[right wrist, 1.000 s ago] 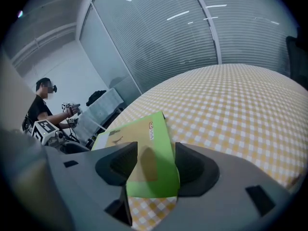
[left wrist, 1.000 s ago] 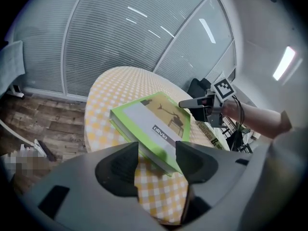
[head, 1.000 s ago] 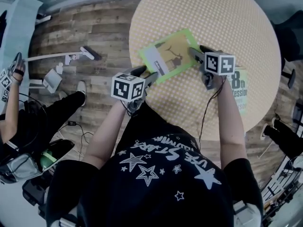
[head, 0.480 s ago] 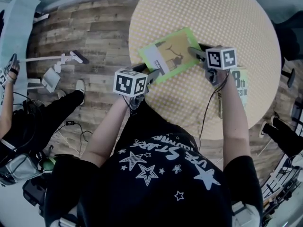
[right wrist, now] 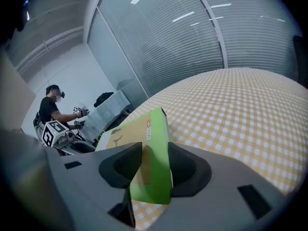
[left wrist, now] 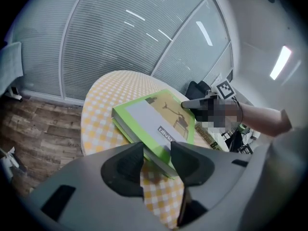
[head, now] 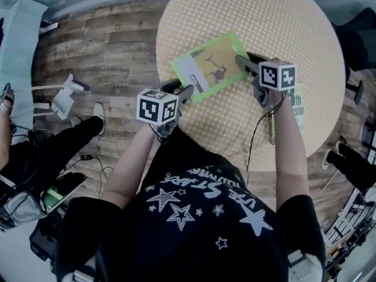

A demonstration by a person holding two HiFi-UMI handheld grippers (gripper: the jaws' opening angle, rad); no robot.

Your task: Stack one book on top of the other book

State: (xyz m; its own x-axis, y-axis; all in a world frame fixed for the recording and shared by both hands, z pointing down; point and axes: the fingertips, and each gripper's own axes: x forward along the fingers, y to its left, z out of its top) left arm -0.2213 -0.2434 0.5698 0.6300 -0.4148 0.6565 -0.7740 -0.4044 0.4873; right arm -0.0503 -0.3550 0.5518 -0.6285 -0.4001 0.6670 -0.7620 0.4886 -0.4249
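Note:
A green-bordered book (head: 208, 66) lies at the near left of the round checkered table (head: 264, 16). My left gripper (head: 181, 90) is at its near corner; in the left gripper view the jaws are closing with that corner (left wrist: 154, 117) filling the gap and touching both pads. My right gripper (head: 244, 60) is at the book's right edge. Its jaws are closing too, with the green edge (right wrist: 149, 143) between them and against both pads. A second book (head: 298, 107) with printed lettering lies to the right, partly hidden under my right forearm.
The table's near edge runs just below both grippers, with wooden floor beyond it on the left. Another person (head: 12, 134) sits at the far left. White objects (head: 64, 98) lie on the floor. Glass walls with blinds (left wrist: 120, 37) stand behind the table.
Both grippers' jaws have narrowed onto the green book. The right gripper has shifted slightly. The person at the left has drawn an arm back.

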